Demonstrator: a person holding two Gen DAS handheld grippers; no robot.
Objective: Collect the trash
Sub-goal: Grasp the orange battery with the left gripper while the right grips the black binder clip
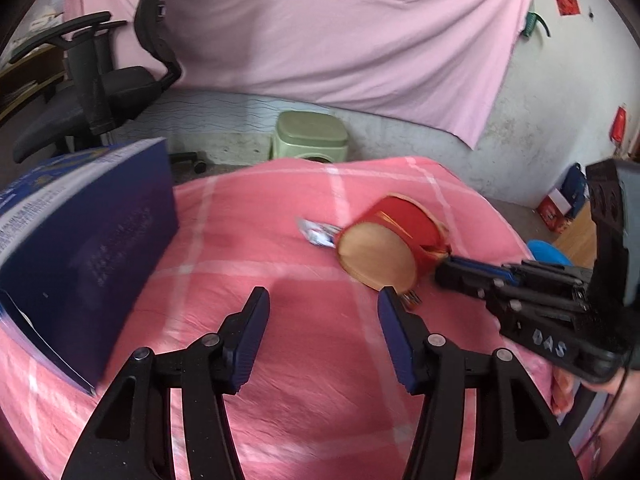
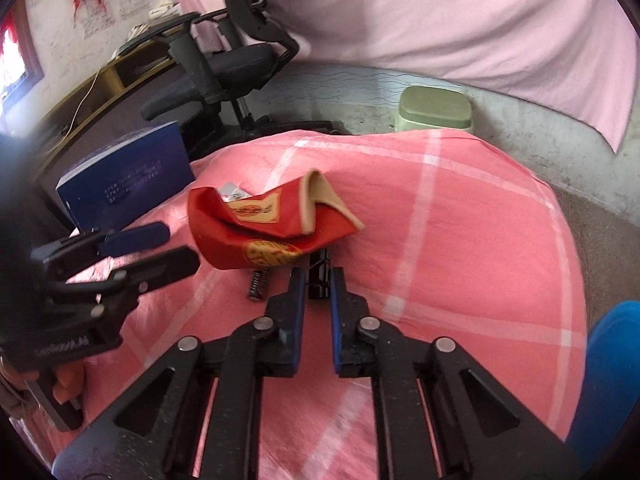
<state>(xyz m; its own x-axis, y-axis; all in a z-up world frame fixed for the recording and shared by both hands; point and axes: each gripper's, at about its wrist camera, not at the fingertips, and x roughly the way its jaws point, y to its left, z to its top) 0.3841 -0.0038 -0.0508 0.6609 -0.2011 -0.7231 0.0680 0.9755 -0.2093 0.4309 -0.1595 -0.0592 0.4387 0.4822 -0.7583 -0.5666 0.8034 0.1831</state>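
A crushed red paper cup point(image 1: 390, 240) with a tan bottom is held off the pink checked cloth point(image 1: 280, 280); it also shows in the right wrist view point(image 2: 264, 224). My right gripper point(image 2: 316, 276) is shut on its rim, seen from the side in the left wrist view point(image 1: 444, 264). My left gripper point(image 1: 322, 300) is open and empty, just in front and left of the cup; it shows in the right wrist view point(image 2: 176, 248). A silver wrapper point(image 1: 318, 234) lies behind the cup. A small dark packet point(image 2: 258, 286) lies under the cup.
A dark blue box point(image 1: 84, 248) stands at the table's left edge. A green bin point(image 1: 310, 136) stands on the floor beyond the table. A black office chair point(image 1: 100, 92) is at the back left. A blue object point(image 2: 608, 376) is at the right edge.
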